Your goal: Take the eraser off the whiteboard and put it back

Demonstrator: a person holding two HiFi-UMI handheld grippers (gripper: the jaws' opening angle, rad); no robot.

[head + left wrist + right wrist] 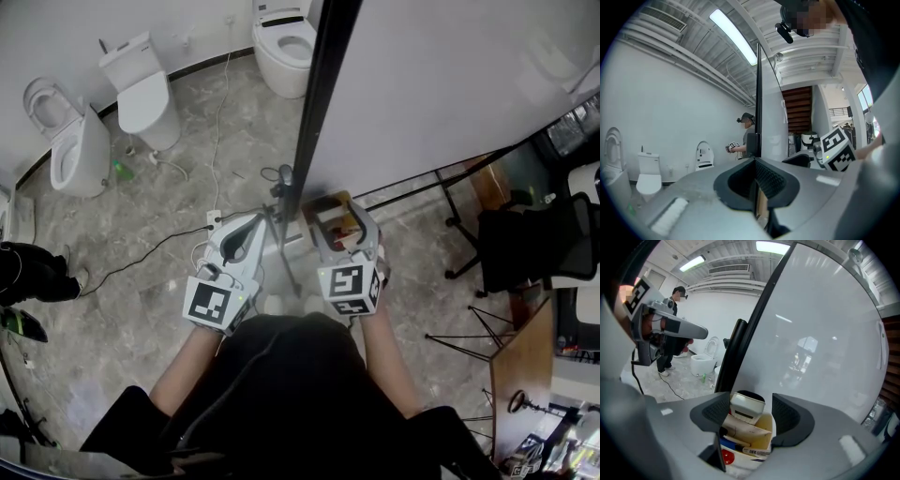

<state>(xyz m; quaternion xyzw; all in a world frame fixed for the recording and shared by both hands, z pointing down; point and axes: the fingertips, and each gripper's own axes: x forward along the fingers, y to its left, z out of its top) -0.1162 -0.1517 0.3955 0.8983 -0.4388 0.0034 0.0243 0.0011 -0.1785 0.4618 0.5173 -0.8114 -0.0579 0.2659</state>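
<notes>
The white eraser (746, 409) with its black felt stands upright in a cardboard box (763, 437) at the foot of the whiteboard (815, 333). My right gripper (751, 408) is open around it: the eraser sits close to the left pad, with a gap at the right pad. From above, the right gripper (339, 214) hangs over the box (323, 204), beside the whiteboard (450, 84). My left gripper (255, 225) is held level at the board's black edge, jaws together with nothing between them; in its own view, the left gripper (757, 180) faces that edge.
Markers (740, 446) and a red item lie in the box. Three toilets (80, 141) (141, 89) (286, 47) stand along the far wall. A cable (141, 258) runs over the floor. An office chair (530, 244) and wooden table (525, 366) are at the right. Another person (749, 136) stands far off.
</notes>
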